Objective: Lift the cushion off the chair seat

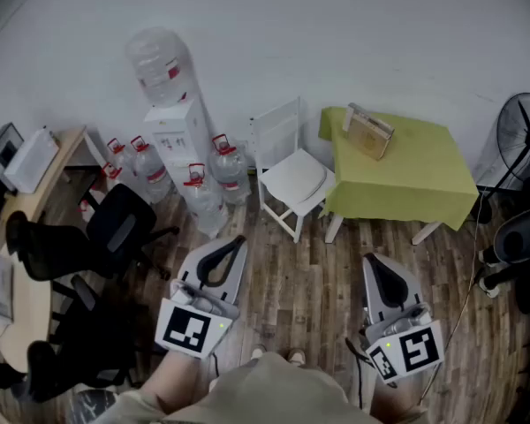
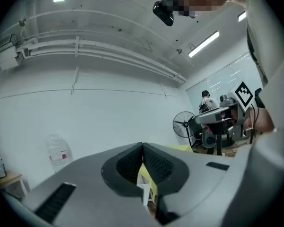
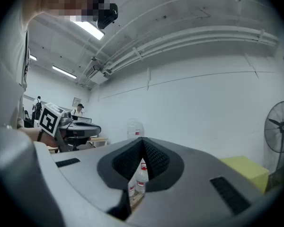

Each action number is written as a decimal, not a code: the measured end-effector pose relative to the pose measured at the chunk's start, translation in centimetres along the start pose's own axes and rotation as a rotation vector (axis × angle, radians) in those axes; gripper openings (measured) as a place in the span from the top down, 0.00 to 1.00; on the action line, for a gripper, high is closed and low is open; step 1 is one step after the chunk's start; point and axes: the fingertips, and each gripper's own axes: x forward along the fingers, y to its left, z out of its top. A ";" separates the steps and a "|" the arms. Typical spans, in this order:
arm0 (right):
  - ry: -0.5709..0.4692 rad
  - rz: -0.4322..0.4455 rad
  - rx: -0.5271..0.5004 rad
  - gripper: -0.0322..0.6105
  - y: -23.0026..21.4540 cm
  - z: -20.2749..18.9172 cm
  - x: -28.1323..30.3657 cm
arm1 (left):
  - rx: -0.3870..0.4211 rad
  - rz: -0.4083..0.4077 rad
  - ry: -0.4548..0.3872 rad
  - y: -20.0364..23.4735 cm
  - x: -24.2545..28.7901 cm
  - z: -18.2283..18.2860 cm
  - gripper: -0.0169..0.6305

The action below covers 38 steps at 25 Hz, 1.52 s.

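A white wooden chair (image 1: 279, 140) stands by the far wall, and a white cushion (image 1: 294, 180) lies on its seat. My left gripper (image 1: 237, 240) is held low and near me, well short of the chair, its jaws shut and empty. My right gripper (image 1: 371, 261) is level beside it on the right, also shut with nothing in it. In the left gripper view my left gripper (image 2: 143, 146) has its tips touching, with a white chair leg (image 2: 145, 194) seen in the gap below them. In the right gripper view my right gripper (image 3: 142, 140) is likewise shut.
A table with a yellow-green cloth (image 1: 405, 162) stands right of the chair, a small wooden box (image 1: 369, 132) on it. A water dispenser (image 1: 178, 133) and several water jugs (image 1: 228, 162) stand to its left. Black office chairs (image 1: 115, 228) at left, a fan (image 1: 523, 124) at right.
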 end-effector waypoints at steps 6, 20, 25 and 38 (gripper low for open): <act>-0.010 -0.012 0.037 0.92 -2.3 -0.4 -1.6 | 0.005 0.003 0.013 -2.2 0.8 0.3 0.94; 0.011 0.088 0.047 0.91 -5.7 -2.2 -5.0 | -0.027 0.102 0.048 -6.2 1.7 0.2 0.94; -0.033 0.036 0.086 0.74 -7.4 -2.3 -6.3 | -0.048 0.133 0.019 -6.7 1.1 0.1 0.93; -0.004 -0.023 0.080 0.57 -10.0 -3.9 -2.9 | -0.064 0.192 0.040 -3.8 3.0 -2.3 0.64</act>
